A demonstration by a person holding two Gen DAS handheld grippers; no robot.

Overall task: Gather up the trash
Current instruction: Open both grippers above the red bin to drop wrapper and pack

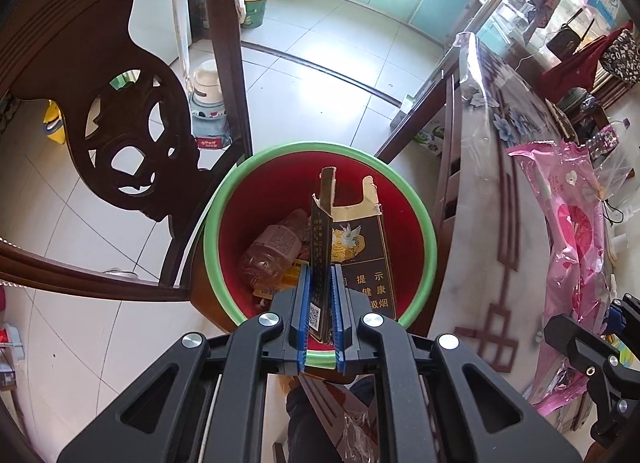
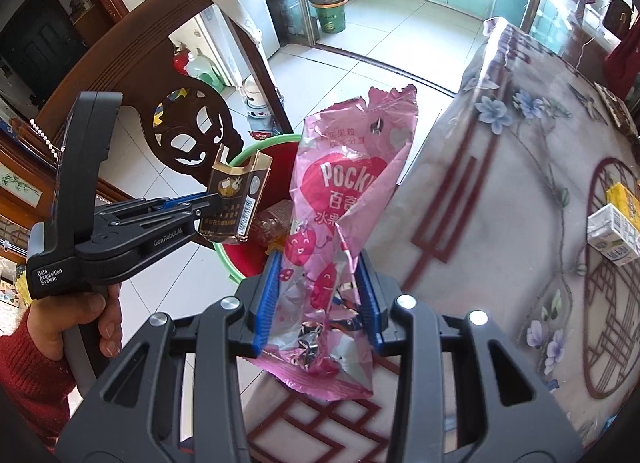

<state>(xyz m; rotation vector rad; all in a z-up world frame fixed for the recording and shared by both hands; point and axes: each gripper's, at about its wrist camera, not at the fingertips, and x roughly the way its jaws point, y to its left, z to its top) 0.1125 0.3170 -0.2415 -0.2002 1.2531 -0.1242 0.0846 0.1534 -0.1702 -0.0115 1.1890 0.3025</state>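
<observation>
I have the left claw (image 1: 320,295) clenched on a dark cigarette pack (image 1: 322,251), angled steeply down over the red bin (image 1: 428,231). My right claw (image 2: 320,287), partly closed, grips a pink snack wrapper (image 2: 340,199) near the bench (image 2: 500,203) edge, right of the bin.

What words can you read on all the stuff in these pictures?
"POCK", cut off: pink snack wrapper
"百", "水": same wrapper; other characters blurred
"提示", "健康", "吸烟": dark cigarette pack
"GenRoboAI": left gripper
"Data Acquisition System": same gripper's body
Bottle label, pack's side print, carton text: too small to read
</observation>
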